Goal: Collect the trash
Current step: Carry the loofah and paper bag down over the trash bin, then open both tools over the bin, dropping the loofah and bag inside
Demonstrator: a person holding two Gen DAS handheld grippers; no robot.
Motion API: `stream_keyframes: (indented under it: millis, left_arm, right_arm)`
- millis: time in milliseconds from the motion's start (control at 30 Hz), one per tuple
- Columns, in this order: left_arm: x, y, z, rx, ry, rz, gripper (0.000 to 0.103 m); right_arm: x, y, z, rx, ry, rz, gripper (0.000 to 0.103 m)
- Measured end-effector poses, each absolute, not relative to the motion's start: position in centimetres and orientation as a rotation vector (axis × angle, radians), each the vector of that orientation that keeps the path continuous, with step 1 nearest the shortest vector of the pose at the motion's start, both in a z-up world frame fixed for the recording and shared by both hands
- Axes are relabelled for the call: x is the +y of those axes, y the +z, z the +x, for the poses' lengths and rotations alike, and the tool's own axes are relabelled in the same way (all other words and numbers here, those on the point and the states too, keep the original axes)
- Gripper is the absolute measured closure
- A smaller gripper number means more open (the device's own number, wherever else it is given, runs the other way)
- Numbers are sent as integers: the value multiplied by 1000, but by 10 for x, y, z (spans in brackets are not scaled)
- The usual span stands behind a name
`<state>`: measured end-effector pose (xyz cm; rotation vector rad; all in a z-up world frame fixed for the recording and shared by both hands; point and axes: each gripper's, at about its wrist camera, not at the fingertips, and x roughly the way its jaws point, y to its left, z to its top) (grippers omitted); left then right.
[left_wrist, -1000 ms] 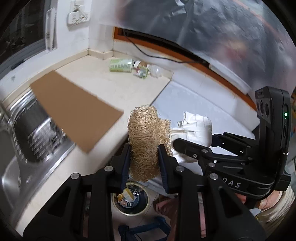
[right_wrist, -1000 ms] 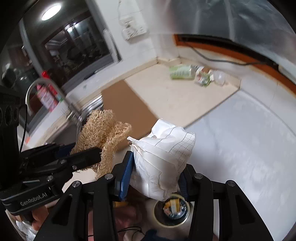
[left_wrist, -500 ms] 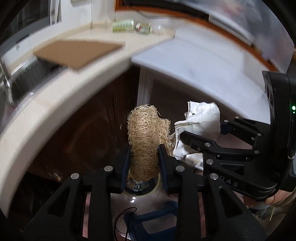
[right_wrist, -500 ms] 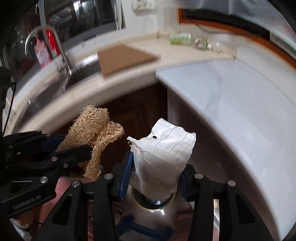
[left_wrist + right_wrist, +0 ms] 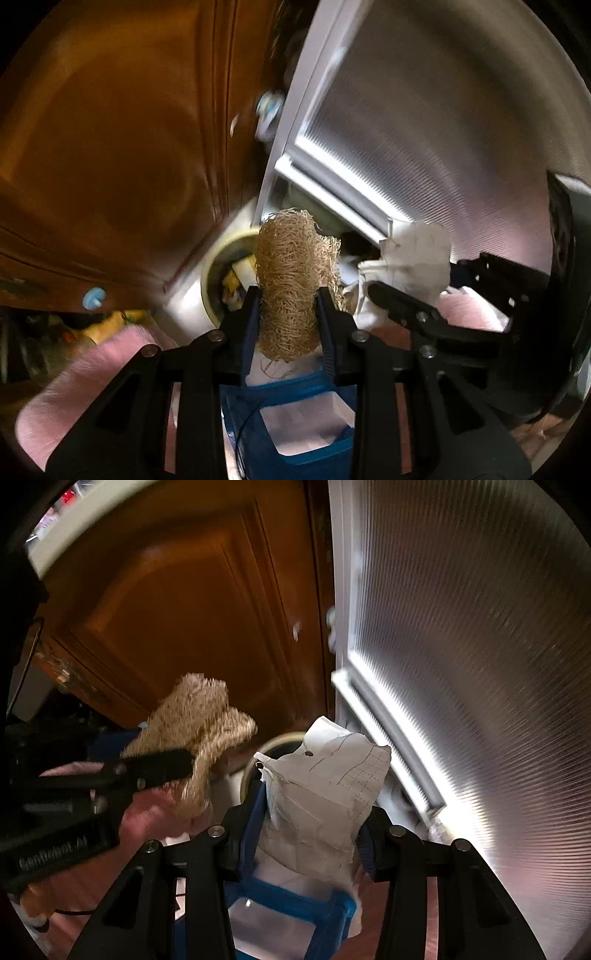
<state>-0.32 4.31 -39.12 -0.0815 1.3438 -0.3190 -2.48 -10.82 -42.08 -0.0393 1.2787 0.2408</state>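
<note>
My left gripper point(image 5: 288, 295) is shut on a tan loofah scrubber point(image 5: 291, 273), which stands up between its pads. My right gripper point(image 5: 314, 801) is shut on a crumpled white sheet of lined paper point(image 5: 321, 794). Both point steeply down, side by side, above a round trash bin point(image 5: 218, 266) with a pale rim and scraps inside. The bin rim point(image 5: 273, 744) shows just behind the paper in the right wrist view. The loofah point(image 5: 199, 716) and left gripper point(image 5: 155, 768) appear at the left there; the paper point(image 5: 413, 251) appears at the right in the left wrist view.
A brown wooden cabinet door point(image 5: 192, 602) fills the left, a ribbed metal panel with a white frame point(image 5: 461, 627) the right. A blue frame point(image 5: 295, 417) stands on the floor under the grippers. Pink fuzzy material point(image 5: 85, 380) lies low left.
Both grippers have dropped from counter height to near the floor, each keeping its load. The counter, cardboard and sink have left view; the cabinet door, metal panel and bin are close.
</note>
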Motion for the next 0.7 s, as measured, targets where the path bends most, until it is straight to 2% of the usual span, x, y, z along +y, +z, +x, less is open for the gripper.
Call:
stream_keyframes:
  millis: [133,300,700]
  left_arm:
    - [50,-442,5,1424,-278,-103,76]
    - [39,-474,26,1465,-256,-29,75]
    - [37,-499,41,1474,-227,-17,72]
  right_arm:
    - [-110,-467,-18,1355,217,-14,58]
    - [-106,-513,-10,1429,215,-21,58]
    - [-102,-556,8,1491,226,31,56]
